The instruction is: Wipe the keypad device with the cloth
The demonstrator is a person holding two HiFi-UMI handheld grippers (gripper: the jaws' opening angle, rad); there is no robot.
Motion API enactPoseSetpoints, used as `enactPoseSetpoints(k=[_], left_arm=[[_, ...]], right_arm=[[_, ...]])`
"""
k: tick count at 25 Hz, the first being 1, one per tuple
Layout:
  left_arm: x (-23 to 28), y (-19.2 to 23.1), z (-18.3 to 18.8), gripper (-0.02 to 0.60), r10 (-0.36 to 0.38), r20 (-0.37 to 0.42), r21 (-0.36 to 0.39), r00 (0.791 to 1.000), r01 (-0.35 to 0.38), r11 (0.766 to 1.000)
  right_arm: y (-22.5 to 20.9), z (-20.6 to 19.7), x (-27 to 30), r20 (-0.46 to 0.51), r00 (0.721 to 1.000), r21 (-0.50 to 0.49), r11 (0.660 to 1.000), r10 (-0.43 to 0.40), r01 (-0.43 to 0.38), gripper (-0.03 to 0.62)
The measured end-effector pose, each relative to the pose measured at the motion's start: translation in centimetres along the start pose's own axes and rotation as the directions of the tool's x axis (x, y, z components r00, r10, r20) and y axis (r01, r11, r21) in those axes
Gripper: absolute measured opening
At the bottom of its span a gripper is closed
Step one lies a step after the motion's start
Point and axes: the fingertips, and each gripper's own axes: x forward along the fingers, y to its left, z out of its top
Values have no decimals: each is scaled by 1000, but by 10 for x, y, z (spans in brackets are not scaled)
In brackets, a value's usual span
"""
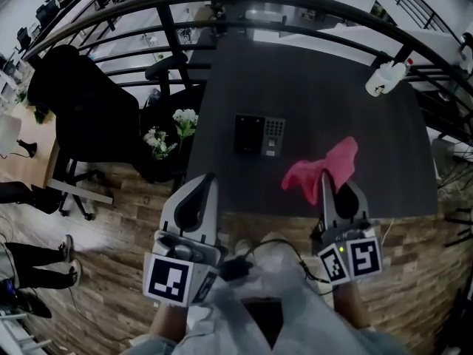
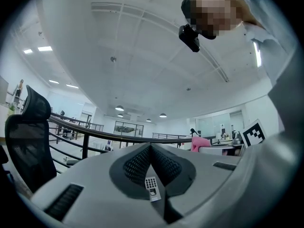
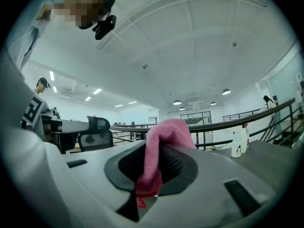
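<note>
At the far left a black office chair [image 1: 81,109] stood off the bench, and white flowers [image 1: 174,132] sat just beside the bench's left edge. The left gripper [image 1: 213,177] hung at the near edge of the dark bench [image 1: 355,124], its jaws pressed together on nothing.

Ahead of it, near the middle of the bench, lay the keypad device [image 1: 260,134], well apart from both grippers. It was a flat dark rectangle. Its left part was a black panel and its right part a paler grey grid of buttons above a small window.

Further right, the right gripper [image 1: 323,174] pinched a pink cloth [image 1: 321,167], which bunched up over the jaw tips. A white spray bottle [image 1: 386,76] lay at the far right corner.

The device looked loose on the bench, and nothing held it down. A wiping stroke would probably push it sliding unless the left gripper steadied it. Only a fold of cloth was pinched, so drag could pull it free. The hard jaw tips might also scrape the buttons if the cloth shifted aside.
</note>
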Motion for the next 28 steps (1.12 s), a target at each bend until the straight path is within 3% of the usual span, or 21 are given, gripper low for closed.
enactPoseSetpoints(k=[8, 18, 28], left_arm=[[4, -1, -22, 0, -6, -73, -30, 997, 3, 1000], [21, 11, -41, 0, 30, -118, 6, 993, -29, 1000], [51, 21, -62, 0, 75, -160, -35, 984, -82, 996]], right_arm=[[-6, -18, 8, -49, 999, 4, 1000, -20, 20, 55], [-20, -46, 43, -114, 993, -15, 1000, 19, -20, 55], [-31, -82, 96, -209, 975, -32, 996, 72, -81, 55]])
